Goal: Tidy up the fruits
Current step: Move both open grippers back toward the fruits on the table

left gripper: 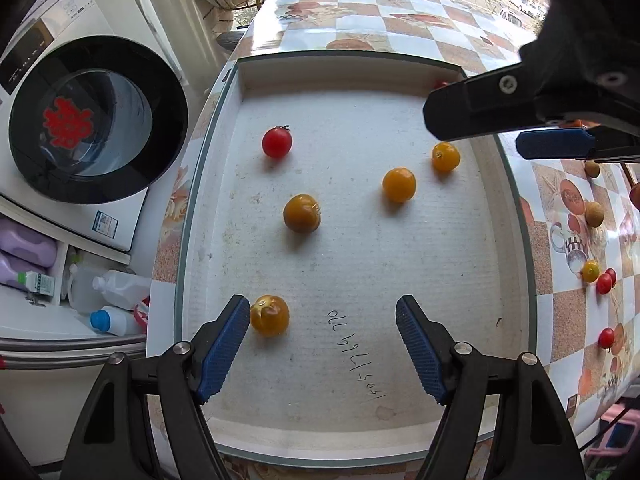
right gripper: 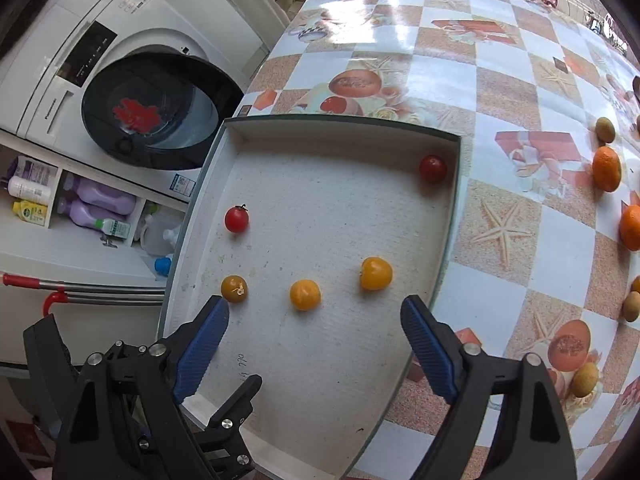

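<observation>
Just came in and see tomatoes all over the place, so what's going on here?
A person holding two grippers is sorting small fruits into a shallow white tray on the checkered table. Both the left gripper and right gripper hover over the tray with jaws open, holding nothing. The tray holds yellow cherry tomatoes and red cherry tomatoes. Orange mandarins and more small fruits remain out on the table.

Red tomato (left gripper: 276,142) and yellow tomatoes (left gripper: 399,185) on a white tray (left gripper: 360,272); checkered orange-white tablecloth (right gripper: 500,232).
</observation>
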The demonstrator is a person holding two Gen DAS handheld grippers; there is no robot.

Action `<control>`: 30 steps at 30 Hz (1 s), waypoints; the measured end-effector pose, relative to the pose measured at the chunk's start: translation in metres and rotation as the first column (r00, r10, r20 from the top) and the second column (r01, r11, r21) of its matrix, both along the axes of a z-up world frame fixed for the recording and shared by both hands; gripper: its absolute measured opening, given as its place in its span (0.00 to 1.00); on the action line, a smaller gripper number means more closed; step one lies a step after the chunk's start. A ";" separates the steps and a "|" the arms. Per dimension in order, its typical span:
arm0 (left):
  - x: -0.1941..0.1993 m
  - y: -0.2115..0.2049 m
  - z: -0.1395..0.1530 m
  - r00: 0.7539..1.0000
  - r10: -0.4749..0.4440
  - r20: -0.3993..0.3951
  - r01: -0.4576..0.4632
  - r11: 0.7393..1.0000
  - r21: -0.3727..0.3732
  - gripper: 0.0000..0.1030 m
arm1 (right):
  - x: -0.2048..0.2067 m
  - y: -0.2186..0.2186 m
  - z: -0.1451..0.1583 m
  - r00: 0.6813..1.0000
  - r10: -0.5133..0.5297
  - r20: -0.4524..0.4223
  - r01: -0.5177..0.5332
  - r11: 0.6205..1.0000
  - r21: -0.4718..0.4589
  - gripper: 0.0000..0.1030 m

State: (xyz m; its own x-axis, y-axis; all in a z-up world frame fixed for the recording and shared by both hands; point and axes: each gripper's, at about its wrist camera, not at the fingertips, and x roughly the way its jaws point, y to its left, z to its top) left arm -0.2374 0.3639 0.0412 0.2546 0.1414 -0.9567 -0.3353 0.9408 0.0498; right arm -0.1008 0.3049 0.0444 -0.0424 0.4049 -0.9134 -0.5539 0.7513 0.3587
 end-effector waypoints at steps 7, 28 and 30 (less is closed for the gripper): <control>0.024 -0.027 0.015 0.996 -0.078 0.029 0.078 0.997 0.009 0.74 | 0.022 -0.078 0.021 0.979 -0.194 0.061 0.194 0.981 0.006 1.00; 0.115 -0.175 0.019 0.934 -0.341 0.107 0.352 0.929 -0.111 0.74 | 0.076 -0.261 -0.016 0.853 -0.521 0.021 0.519 0.843 -0.139 1.00; 0.122 -0.185 0.015 0.931 -0.347 0.111 0.360 0.925 -0.123 0.74 | 0.083 -0.262 -0.020 0.855 -0.519 0.000 0.514 0.848 -0.127 0.98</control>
State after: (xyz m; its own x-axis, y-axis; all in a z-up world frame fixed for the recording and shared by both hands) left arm -0.1153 0.1792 0.0559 0.3451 -0.1057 -0.9326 0.0231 0.9943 -0.1042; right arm -0.0175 0.0426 0.0241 0.1118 0.2662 -0.9574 -0.0634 0.9634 0.2604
